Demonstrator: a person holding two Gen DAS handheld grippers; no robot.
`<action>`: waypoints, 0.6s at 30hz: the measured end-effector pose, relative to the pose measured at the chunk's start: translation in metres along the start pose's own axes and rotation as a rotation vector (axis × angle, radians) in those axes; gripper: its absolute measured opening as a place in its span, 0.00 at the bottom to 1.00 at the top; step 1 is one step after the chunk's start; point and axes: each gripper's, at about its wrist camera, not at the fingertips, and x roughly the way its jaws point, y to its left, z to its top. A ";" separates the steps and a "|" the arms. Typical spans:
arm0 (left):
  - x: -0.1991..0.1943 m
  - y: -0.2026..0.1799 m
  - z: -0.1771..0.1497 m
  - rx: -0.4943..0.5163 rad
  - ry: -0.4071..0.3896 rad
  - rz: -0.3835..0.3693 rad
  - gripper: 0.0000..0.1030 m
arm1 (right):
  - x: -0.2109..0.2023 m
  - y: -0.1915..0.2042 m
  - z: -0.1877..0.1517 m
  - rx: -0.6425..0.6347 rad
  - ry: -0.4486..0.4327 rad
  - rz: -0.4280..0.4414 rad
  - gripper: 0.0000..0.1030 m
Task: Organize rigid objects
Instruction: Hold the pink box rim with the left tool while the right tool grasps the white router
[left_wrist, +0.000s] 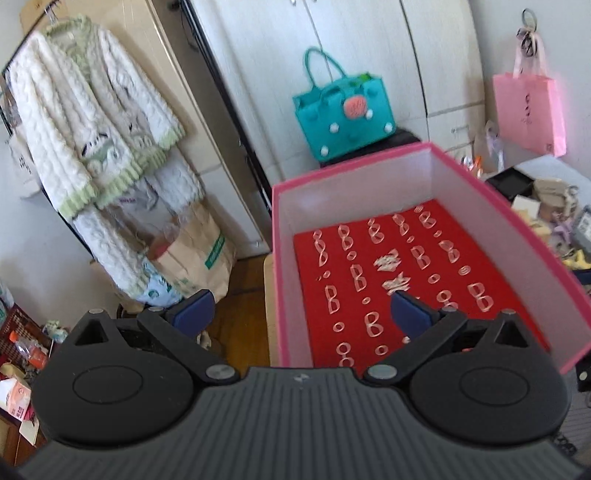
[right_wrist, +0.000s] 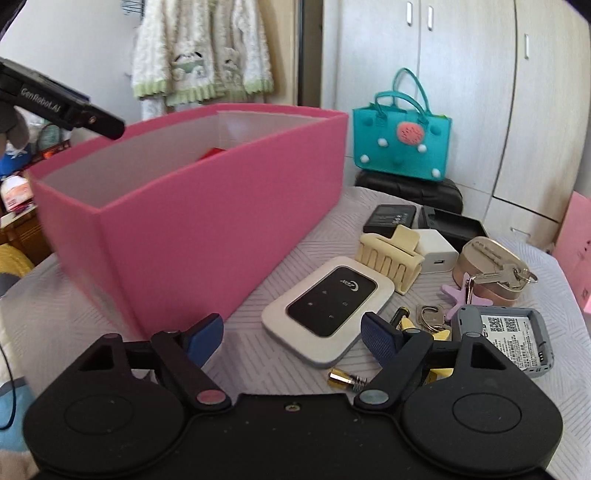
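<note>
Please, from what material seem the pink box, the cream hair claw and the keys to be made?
Pink box: likely matte cardboard, with thin flat walls, sharp folded corners and no shine. Cream hair claw: probably smooth moulded plastic, with a soft sheen on its teeth. Keys: metal, silvery and reflective.

Right gripper (right_wrist: 291, 334), jaws spread wide and empty, above a pocket router (right_wrist: 325, 314) lying flat on the quilted cover (right_wrist: 258, 373). Pink box (right_wrist: 192, 229) at left; hair claw (right_wrist: 389, 262), charger (right_wrist: 437, 251), keys (right_wrist: 506, 275) at right.
</note>
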 end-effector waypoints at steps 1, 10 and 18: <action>0.007 0.003 0.000 0.002 0.026 -0.011 0.97 | 0.004 -0.001 0.000 0.006 0.005 -0.001 0.83; 0.043 0.027 -0.016 -0.060 0.180 -0.096 0.52 | 0.016 0.001 0.006 -0.046 0.046 -0.019 0.88; 0.053 0.034 -0.012 -0.063 0.176 -0.118 0.17 | 0.022 -0.012 0.011 -0.063 0.054 0.047 0.90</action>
